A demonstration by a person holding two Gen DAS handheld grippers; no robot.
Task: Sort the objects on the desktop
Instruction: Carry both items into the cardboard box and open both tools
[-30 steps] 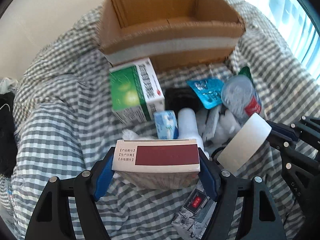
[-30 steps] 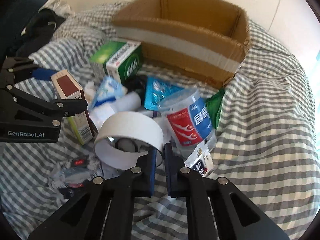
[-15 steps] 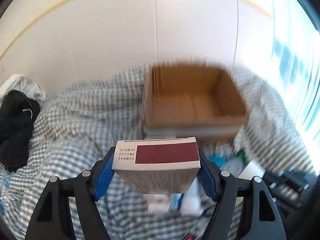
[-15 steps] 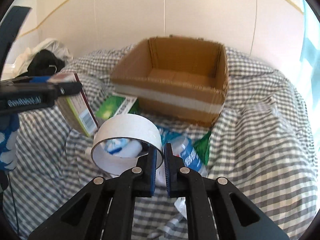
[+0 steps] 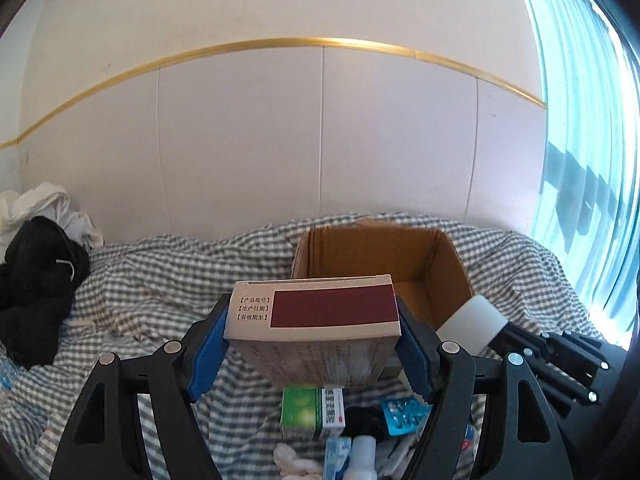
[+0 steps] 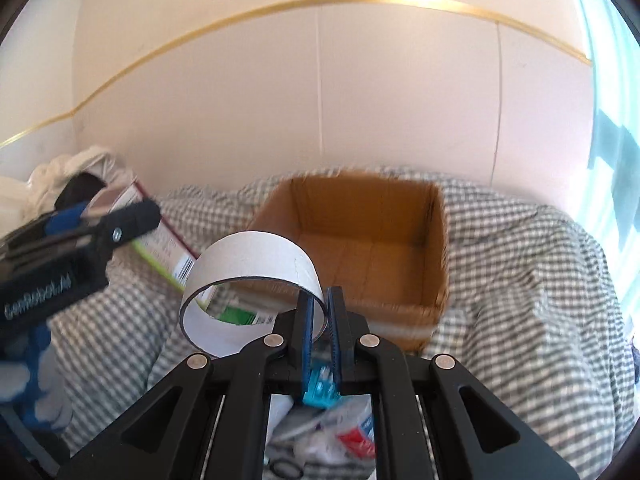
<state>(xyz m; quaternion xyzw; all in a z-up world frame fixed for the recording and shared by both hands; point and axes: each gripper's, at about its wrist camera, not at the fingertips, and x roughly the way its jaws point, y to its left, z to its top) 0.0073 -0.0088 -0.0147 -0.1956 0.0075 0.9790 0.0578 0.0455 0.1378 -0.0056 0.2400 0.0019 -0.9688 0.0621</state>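
My left gripper (image 5: pixel 312 344) is shut on a white carton with a maroon panel (image 5: pixel 312 312), held up in the air in front of the open cardboard box (image 5: pixel 384 256). My right gripper (image 6: pixel 318 320) is shut on the wall of a white tape ring (image 6: pixel 248 256), also lifted, with the cardboard box (image 6: pixel 360 240) behind it. In the left wrist view the tape ring (image 5: pixel 472 324) and the right gripper (image 5: pixel 560 356) show at the right. In the right wrist view the left gripper (image 6: pixel 80 232) with the carton (image 6: pixel 160 244) shows at the left.
Below lie a green and white box (image 5: pixel 312 412), a blue blister pack (image 5: pixel 404 416), a white bottle (image 5: pixel 362 456) and a crushed drink bottle (image 6: pixel 352 428) on the checked sheet (image 6: pixel 520 300). Dark and white clothes (image 5: pixel 36 280) are heaped at the left. A wall stands behind; a curtain (image 5: pixel 592 160) at the right.
Both grippers have risen with their loads and tilted up from the pile, so the wall and the box's inside now fill the views. The grips are unchanged.
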